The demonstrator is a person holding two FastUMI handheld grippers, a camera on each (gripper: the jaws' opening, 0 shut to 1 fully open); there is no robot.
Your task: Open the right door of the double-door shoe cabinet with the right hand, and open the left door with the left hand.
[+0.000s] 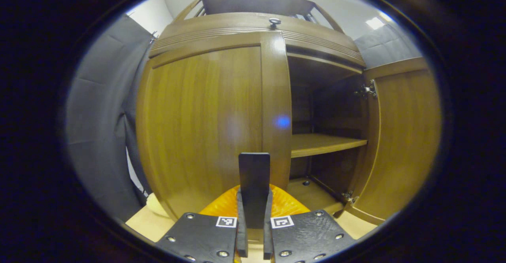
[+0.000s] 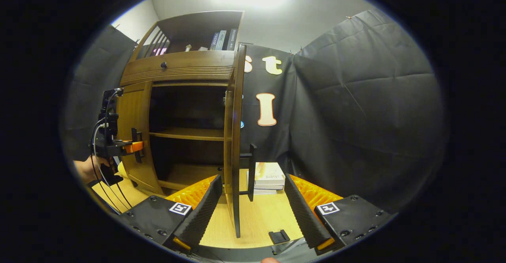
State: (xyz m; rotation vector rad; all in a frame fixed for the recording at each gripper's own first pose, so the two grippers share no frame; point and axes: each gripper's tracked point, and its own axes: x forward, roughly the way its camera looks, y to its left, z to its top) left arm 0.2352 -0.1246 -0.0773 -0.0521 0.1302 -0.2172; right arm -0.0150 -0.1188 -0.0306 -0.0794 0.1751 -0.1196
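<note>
Handle first, in the left gripper view: the left gripper (image 1: 254,215) has its fingers clamped together on the black left door handle (image 1: 254,176) at 6 o'clock, the left door (image 1: 205,124) shut and the right door (image 1: 403,136) swung wide at 3 o'clock. A crooked pull could slip the pads off.

From the right gripper view, the right gripper (image 2: 251,209) stands spread apart, straddling the right door's edge (image 2: 236,144) without touching. Books (image 2: 267,178) lie near at 12; backing off carelessly could knock the door.

Recording booth — black cloth walls (image 2: 355,97) behind wooden cabinet (image 2: 178,73).
</note>
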